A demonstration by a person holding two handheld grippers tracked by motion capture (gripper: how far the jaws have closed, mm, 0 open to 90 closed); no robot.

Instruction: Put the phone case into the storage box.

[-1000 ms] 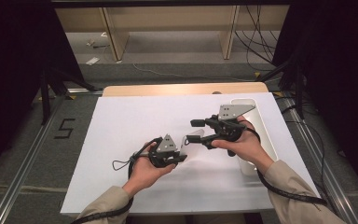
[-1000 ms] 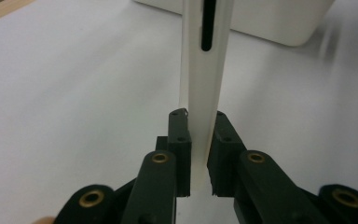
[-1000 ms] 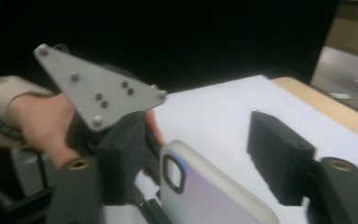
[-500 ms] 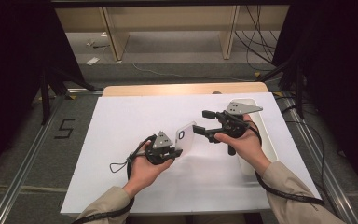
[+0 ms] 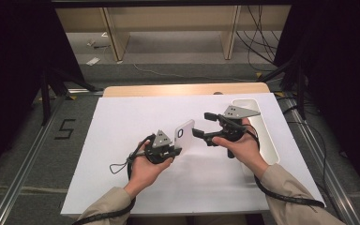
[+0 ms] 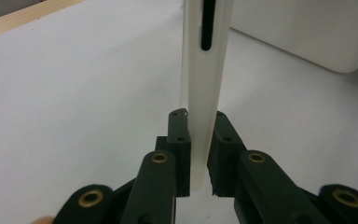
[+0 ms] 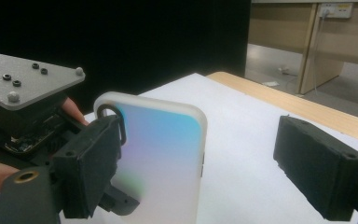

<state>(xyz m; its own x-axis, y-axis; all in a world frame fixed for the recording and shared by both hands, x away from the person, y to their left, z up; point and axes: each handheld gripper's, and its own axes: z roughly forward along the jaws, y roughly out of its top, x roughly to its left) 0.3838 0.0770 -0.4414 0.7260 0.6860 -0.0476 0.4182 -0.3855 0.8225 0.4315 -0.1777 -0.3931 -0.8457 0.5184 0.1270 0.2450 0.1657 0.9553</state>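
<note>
The left gripper (image 5: 176, 149) pinches a white phone case (image 5: 183, 132) by its lower end. In the left gripper view the two black jaws press on either face of the thin case (image 6: 200, 93), which stands edge-on between them. The case is lifted off the white table top (image 5: 122, 140) and held upright, its upper end with the camera cutout tilted toward the other hand.

The right gripper (image 5: 206, 125) is spread wide and sits just beside the case. In the right gripper view one jaw lies in front of the near corner of the case (image 7: 163, 158), by the camera cutout, while the other jaw stands well apart on the far side; whether the near jaw touches the case cannot be told. Nothing is gripped on this side yet.

As a judgement, the work looks like a hand-over or a two-handed hold of the case. The pick-up from the table is done, and the right gripper is lined up around the free end. What seems left is for those jaws to close on the case, and then for the left to let go or for both to carry it.

Beyond the right hand (image 5: 241, 147) a long white tray (image 5: 265, 140) lies at the table's right edge, perhaps the place for the case.
</note>
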